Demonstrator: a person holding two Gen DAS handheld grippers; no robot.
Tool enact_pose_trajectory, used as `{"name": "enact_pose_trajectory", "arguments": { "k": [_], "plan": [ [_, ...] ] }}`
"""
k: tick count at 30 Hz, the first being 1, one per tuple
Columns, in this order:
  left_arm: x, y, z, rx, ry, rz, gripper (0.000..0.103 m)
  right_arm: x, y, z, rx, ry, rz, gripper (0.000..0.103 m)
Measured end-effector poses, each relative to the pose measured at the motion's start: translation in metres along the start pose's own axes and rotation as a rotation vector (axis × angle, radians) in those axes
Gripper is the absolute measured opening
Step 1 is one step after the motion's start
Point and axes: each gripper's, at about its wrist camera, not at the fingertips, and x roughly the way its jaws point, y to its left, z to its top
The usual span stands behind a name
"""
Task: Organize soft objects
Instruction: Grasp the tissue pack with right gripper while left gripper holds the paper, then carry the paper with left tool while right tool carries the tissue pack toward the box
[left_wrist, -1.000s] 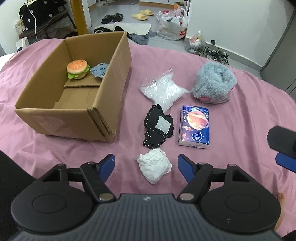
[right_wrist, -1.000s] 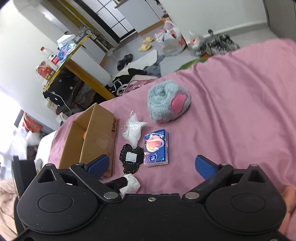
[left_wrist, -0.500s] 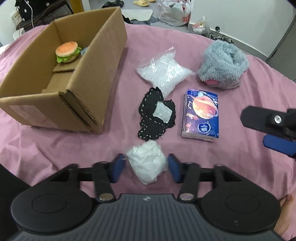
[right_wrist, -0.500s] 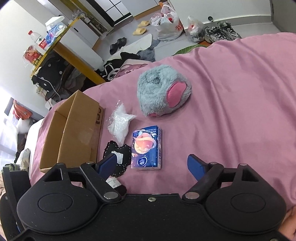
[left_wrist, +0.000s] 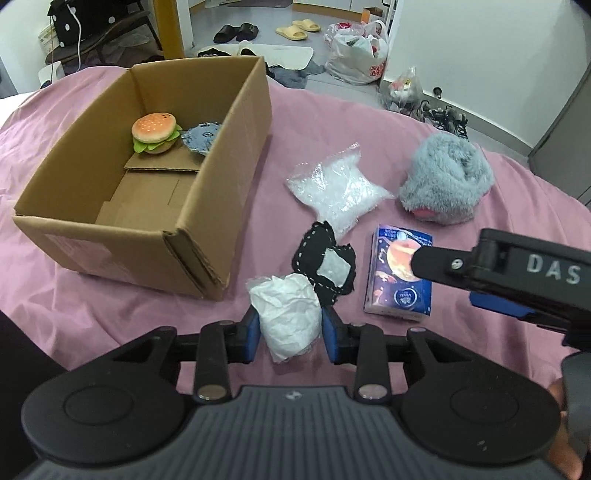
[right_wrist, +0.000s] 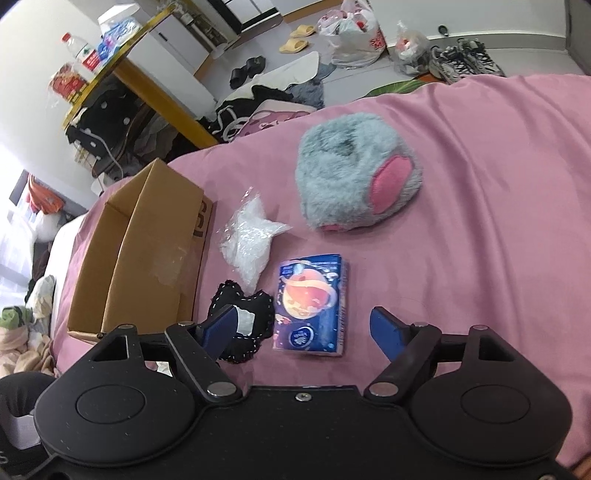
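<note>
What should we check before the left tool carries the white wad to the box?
1. Left tool shut on the white wad: ok, both pads press its sides.
2. Wad off the bedspread: cannot tell.
3. Wad free of the black cloth: not ok, they overlap in the left view.
4. Box open on top: ok.
5. Room in the box: ok, only the burger toy and a blue item sit at the far end.
6. Right tool out of the path: ok, it is open over the tissue pack, away from the box.
</note>
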Motion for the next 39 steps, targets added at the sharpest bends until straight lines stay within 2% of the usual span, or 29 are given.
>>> {"name": "enact_pose_trajectory", "arguments": {
  "k": [6, 14, 15, 18, 25, 39],
  "plan": [
    [-0.001, 0.011, 0.001, -0.034, 0.001, -0.015, 0.034, 0.014, 0.010, 0.000, -0.047, 0.043, -0.016, 0.073],
    [-0.003, 0.019, 0.002, -0.054, 0.003, -0.025, 0.034, 0.027, 0.020, -0.008, -0.109, 0.084, -0.058, 0.072],
    [-0.003, 0.020, 0.002, -0.052, 0.006, -0.024, 0.034, 0.029, 0.022, -0.009, -0.121, 0.081, -0.066, 0.070],
    [-0.005, 0.023, 0.000, -0.044, 0.006, -0.029, 0.034, 0.033, 0.027, -0.013, -0.173, 0.085, -0.113, 0.053],
    [-0.018, 0.031, -0.002, -0.044, -0.012, -0.039, 0.034, 0.013, 0.025, -0.020, -0.152, 0.048, -0.133, 0.050],
    [-0.063, 0.048, 0.001, -0.028, -0.081, -0.120, 0.034, -0.038, 0.041, -0.025, -0.143, -0.077, -0.132, 0.050]
  ]
}}
